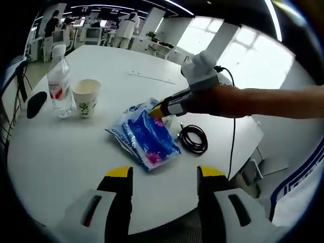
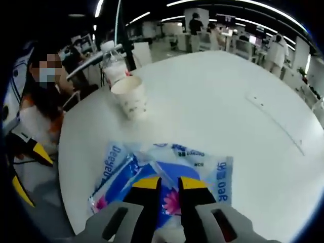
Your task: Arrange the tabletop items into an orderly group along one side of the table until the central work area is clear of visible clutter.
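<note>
In the left gripper view, the left hand-held gripper (image 1: 164, 174) hangs over the near edge of the white surface (image 1: 61, 152), its yellow-tipped jaws spread wide with nothing between them. Just beyond lie the blue plastic packets (image 1: 147, 135), a small overlapping stack near the middle of the surface. A coiled black cable (image 1: 194, 139) rests just beside the packets on their right. The right hand-held gripper (image 1: 161, 110) reaches in from the right (a bare forearm behind it), its tip down on the top of the packets.

In the right gripper view, the right hand-held gripper (image 2: 167, 183) shows its jaws drawn close, a narrow gap between them, pressed over the blue packets (image 2: 126, 172); whether they actually pinch the plastic I cannot tell.

Farther off, toward the left edge of the surface, a paper cup (image 1: 86, 97) stands upright, with a clear water bottle (image 1: 59, 83) upright just beside it on the left. A black office chair (image 1: 34, 104) sits past that edge. Beyond is an open office with people standing at distant desks.
</note>
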